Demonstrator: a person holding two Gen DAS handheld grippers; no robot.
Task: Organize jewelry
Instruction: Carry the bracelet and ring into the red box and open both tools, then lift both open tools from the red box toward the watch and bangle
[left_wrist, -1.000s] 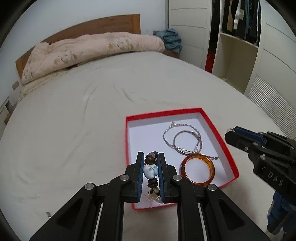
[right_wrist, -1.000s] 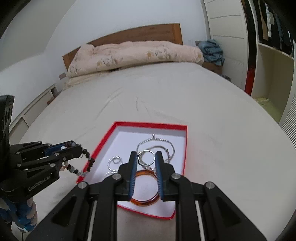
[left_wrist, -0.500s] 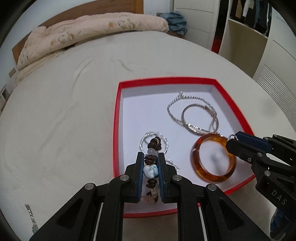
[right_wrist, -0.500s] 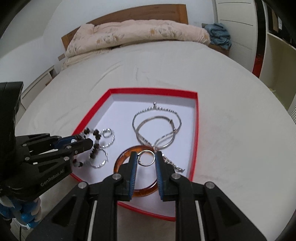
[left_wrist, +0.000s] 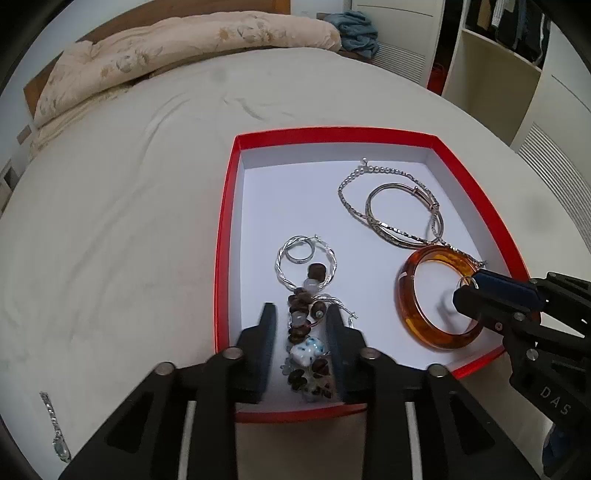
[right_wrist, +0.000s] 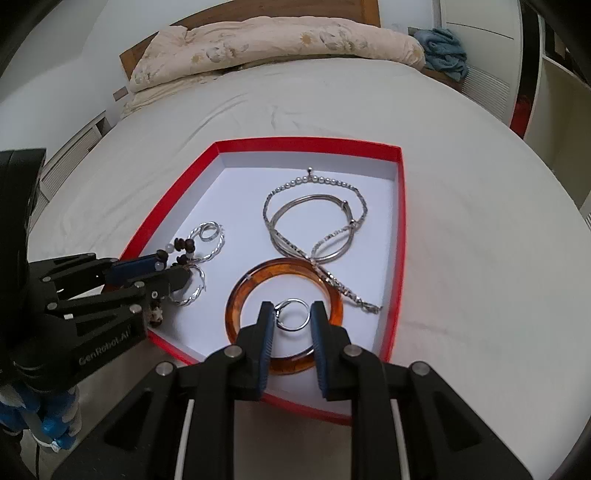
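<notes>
A red box (left_wrist: 221, 236) with a white floor lies on the bed and shows in the right wrist view too (right_wrist: 400, 236). In it lie an amber bangle (left_wrist: 406, 295), a silver bangle with chain (left_wrist: 402, 206) and twisted silver hoops (left_wrist: 284, 266). My left gripper (left_wrist: 301, 325) is open; the brown beaded bracelet (left_wrist: 301, 321) lies loose between its fingers on the box floor. My right gripper (right_wrist: 291, 319) is shut on a small silver ring (right_wrist: 291, 317) and holds it over the amber bangle (right_wrist: 240, 295).
A small silver chain piece (left_wrist: 55, 424) lies on the sheet at the lower left, outside the box. A rolled beige duvet (left_wrist: 177, 40) lies at the headboard. A wardrobe (left_wrist: 498, 66) stands to the right of the bed.
Both grippers moved down and forward over the box. My left gripper opened and let the beaded bracelet down onto the box floor. The right still holds the ring.
</notes>
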